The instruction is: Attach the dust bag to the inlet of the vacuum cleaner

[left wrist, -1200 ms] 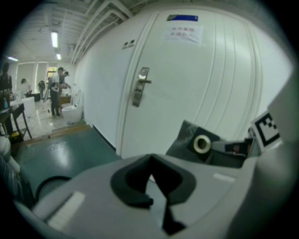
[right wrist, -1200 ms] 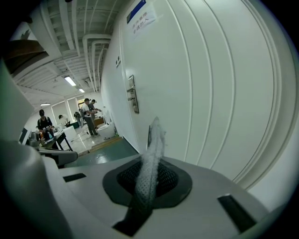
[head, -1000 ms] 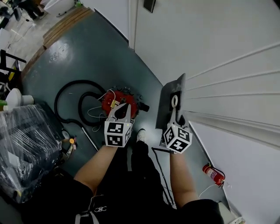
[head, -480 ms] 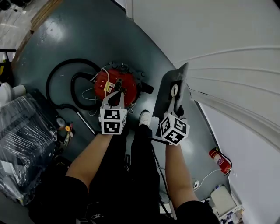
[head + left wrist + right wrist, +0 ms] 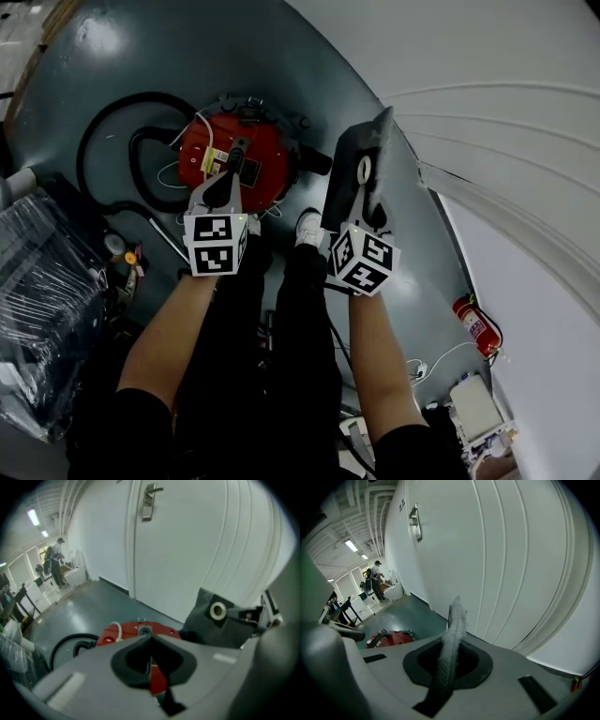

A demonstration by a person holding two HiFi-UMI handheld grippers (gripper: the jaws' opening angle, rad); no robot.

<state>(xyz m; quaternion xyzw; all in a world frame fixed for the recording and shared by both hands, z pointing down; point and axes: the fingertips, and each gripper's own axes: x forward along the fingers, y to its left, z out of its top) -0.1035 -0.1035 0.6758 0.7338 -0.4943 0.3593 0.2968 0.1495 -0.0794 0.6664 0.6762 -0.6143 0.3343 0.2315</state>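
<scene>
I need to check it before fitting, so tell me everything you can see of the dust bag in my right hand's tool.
The dust bag is a flat, dark grey, felt-like pouch with a square collar and pale ring opening. It stands on edge, pinched at its lower end by the shut right tool, beside the red vacuum cleaner and near the white wall. Nothing else visibly touches it.

The vacuum cleaner (image 5: 246, 159) sits upper centre, its hose (image 5: 81, 159) curling left, the dust bag (image 5: 349, 167) just right, and a fire extinguisher (image 5: 473, 324) lower right.
</scene>
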